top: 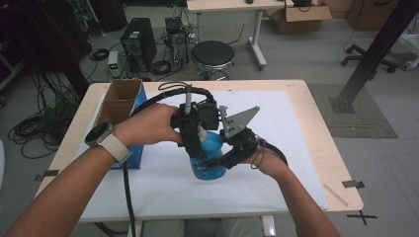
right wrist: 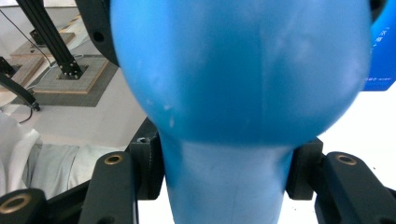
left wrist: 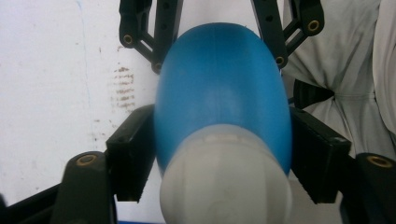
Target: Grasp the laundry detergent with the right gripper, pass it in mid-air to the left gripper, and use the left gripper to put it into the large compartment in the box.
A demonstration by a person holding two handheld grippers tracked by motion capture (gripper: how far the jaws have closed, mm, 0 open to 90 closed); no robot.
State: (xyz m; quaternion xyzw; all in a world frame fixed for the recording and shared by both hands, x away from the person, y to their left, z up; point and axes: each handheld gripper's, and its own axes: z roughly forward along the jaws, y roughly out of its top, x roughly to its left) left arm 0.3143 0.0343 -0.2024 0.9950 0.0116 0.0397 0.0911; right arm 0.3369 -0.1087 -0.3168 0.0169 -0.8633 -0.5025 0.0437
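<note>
Both grippers are holding one blue bottle (top: 207, 160) at the centre of the high view, above the white sheet (top: 296, 163). Left gripper (left wrist: 219, 154) is pressing its jaws on the bottle's sides near the white cap (left wrist: 224, 186). Right gripper (right wrist: 224, 172) is clamping the bottle's narrower part. Cardboard box (top: 121, 106) is standing at left.
</note>
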